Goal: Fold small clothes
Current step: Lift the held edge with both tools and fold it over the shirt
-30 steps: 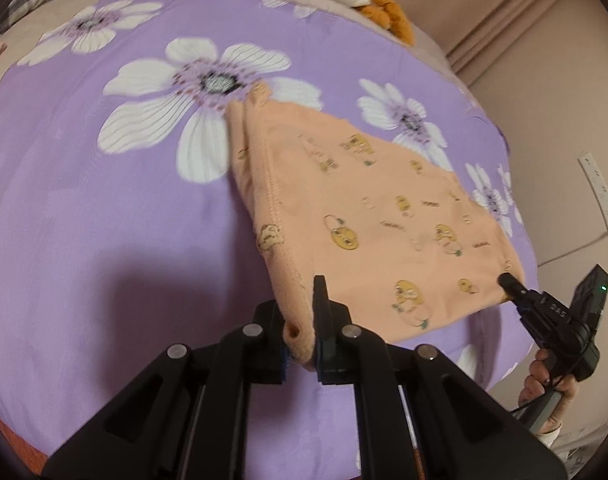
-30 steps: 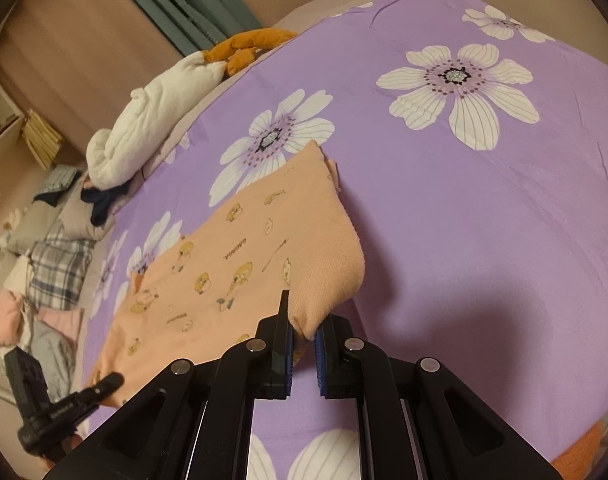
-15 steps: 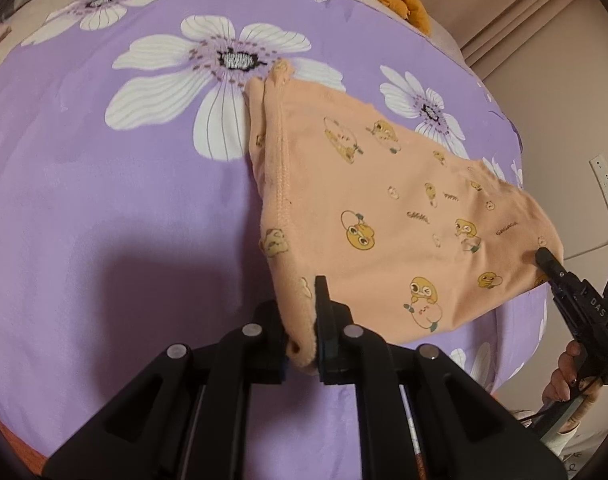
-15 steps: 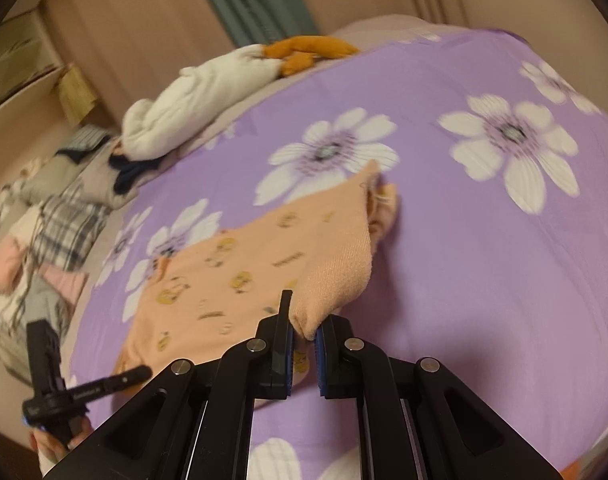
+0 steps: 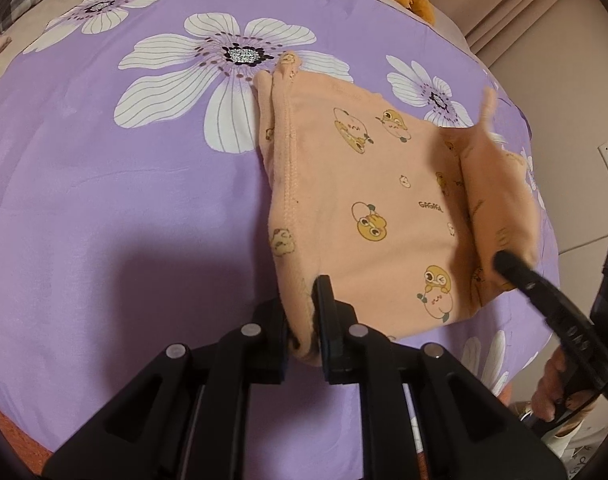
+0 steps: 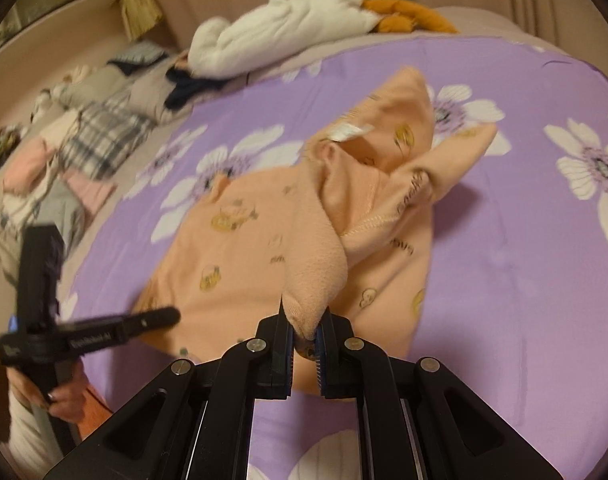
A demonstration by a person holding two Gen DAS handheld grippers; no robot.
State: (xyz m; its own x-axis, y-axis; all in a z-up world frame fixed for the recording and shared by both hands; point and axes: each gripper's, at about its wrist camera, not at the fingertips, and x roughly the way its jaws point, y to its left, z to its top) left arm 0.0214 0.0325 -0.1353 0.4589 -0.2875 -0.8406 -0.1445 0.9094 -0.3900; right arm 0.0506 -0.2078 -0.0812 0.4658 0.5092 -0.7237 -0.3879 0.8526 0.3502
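Soft peach fleece garment [image 5: 384, 208] with cartoon prints, on smooth purple floral bedsheet [image 5: 104, 220], left gripper [image 5: 304, 336] jaws easing apart around hem, right gripper [image 6: 306, 340] jaws clenched on lifted corner

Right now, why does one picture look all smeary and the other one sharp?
Right wrist view: the peach garment and bedding look smeared by motion blur. Left wrist view: mostly sharp, only the lifted flap and right gripper blur; a dark shadow lies on the purple flowered sheet.

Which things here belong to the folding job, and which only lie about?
Job:
- peach garment
- left tongs, opening, cloth between them
- right tongs, shut on the garment
- purple sheet

Lying about:
- white bundle
- plaid cloth
- orange item
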